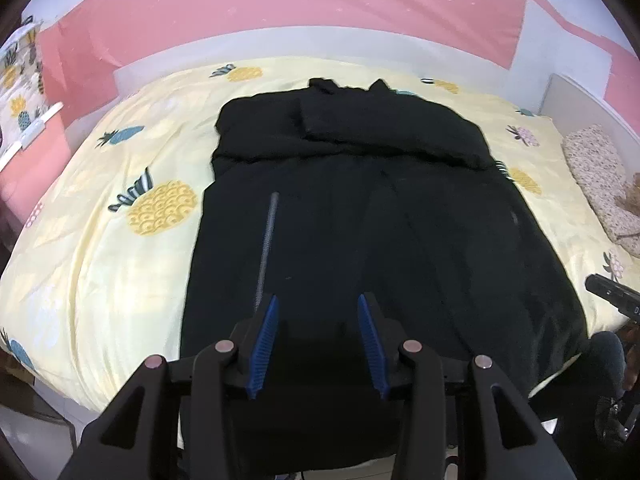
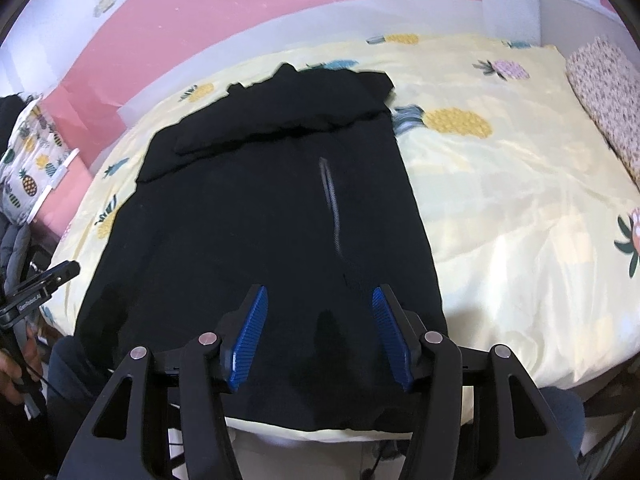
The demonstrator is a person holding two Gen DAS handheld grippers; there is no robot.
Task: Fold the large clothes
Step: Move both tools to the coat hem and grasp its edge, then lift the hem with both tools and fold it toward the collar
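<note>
A large black zip-front fabric garment (image 1: 360, 220) lies flat along the middle of the pineapple-print yellow bed (image 1: 120, 240), sleeves folded across its far end. Left claw (image 1: 318, 344) and right claw (image 2: 320, 332) hover open, empty, above the near hem; best pinch both hem corners evenly before lifting toward the collar

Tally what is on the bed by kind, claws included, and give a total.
Black garments: 1, the black coat spread flat on the bed.
Floral pillows: 1, the floral pillow at the bed's right edge.
Claws: 2, left claw and right claw, both open and empty.
Total: 4
</note>
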